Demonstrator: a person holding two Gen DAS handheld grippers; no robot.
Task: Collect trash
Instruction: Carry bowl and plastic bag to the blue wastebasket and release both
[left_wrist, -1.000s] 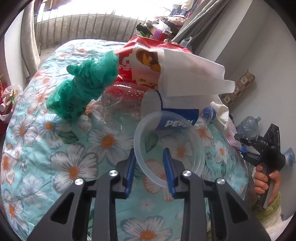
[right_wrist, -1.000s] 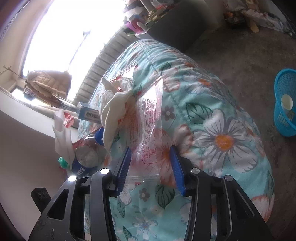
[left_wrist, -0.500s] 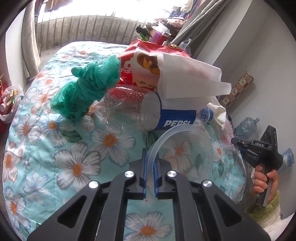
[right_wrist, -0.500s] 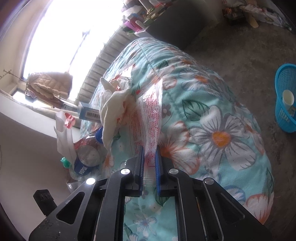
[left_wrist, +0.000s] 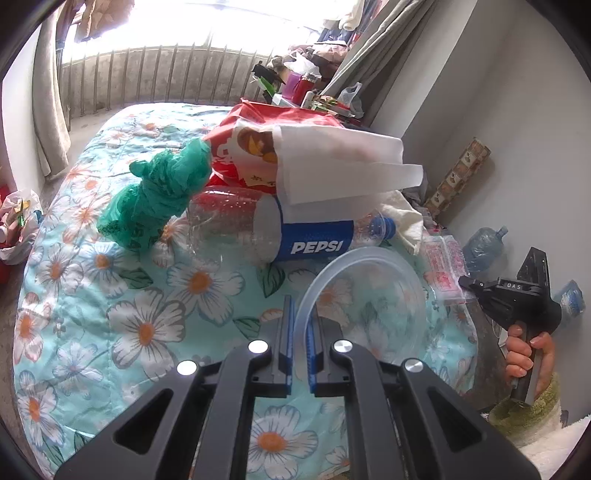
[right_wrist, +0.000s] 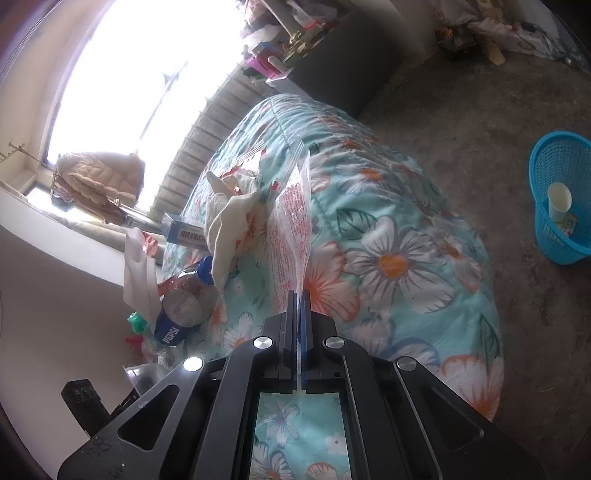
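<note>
In the left wrist view my left gripper (left_wrist: 301, 326) is shut on the rim of a clear plastic bowl (left_wrist: 369, 302), which stands tilted on edge above the floral bedspread (left_wrist: 147, 325). Behind it lie a Pepsi bottle (left_wrist: 295, 236), a green plastic bag (left_wrist: 159, 199), a red snack bag (left_wrist: 255, 147) and white paper (left_wrist: 343, 166). In the right wrist view my right gripper (right_wrist: 299, 295) has its jaws closing tight on a clear wrapper with red print (right_wrist: 291, 229), which stands up off the bedspread (right_wrist: 406, 240). That gripper (left_wrist: 517, 295) and the wrapper (left_wrist: 443, 266) also show at the right of the left wrist view.
A blue basket (right_wrist: 561, 199) holding a paper cup (right_wrist: 559, 201) stands on the floor right of the bed. A white cloth (right_wrist: 229, 218), a small box (right_wrist: 184, 230) and the Pepsi bottle (right_wrist: 181, 314) lie left of the wrapper. A hand (left_wrist: 528, 354) grips the right tool.
Both grippers closed from open: the left onto the bowl's rim, the right onto the wrapper. Both then rose a little, tipping the bowl up and pulling the wrapper upright.
</note>
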